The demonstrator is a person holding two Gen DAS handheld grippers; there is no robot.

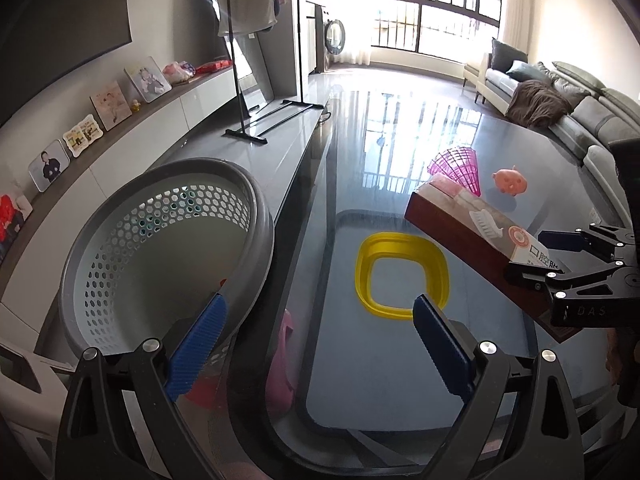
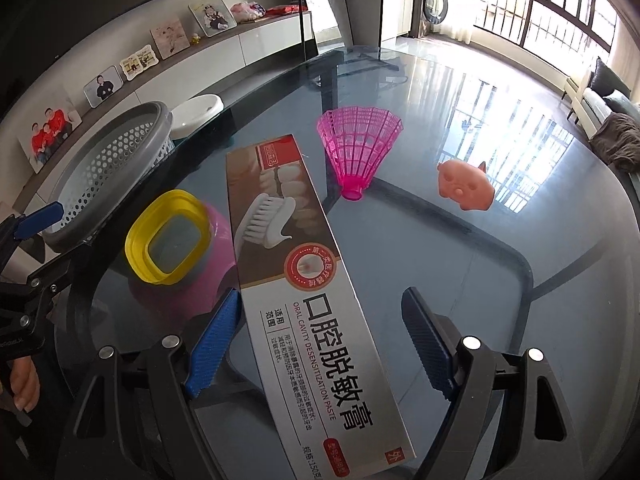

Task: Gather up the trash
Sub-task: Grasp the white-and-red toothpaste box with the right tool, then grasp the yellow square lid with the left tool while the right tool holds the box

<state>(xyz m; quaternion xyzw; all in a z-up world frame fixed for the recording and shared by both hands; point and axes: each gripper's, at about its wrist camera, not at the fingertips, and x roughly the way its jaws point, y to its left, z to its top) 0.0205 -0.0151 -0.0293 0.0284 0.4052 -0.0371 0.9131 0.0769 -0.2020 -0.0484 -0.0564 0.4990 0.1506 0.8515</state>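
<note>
A long toothpaste box (image 2: 308,280) lies on the glass table (image 2: 460,280). Its near end sits between the blue pads of my right gripper (image 2: 322,346), which is open; the left pad is close to the box's edge and the right pad stands well clear. The left wrist view shows the same box (image 1: 472,232) and right gripper (image 1: 540,258) at the right. My left gripper (image 1: 320,340) is open and empty above a yellow lid ring (image 1: 402,274), beside the grey perforated basket (image 1: 168,248).
A pink shuttlecock (image 2: 356,152) and a pink pig toy (image 2: 466,186) lie farther out on the table. A pink object (image 2: 218,256) shows under the glass by the yellow ring (image 2: 168,236). The basket (image 2: 108,172) stands off the table's left edge. A hand (image 2: 20,384) holds the left gripper (image 2: 52,244).
</note>
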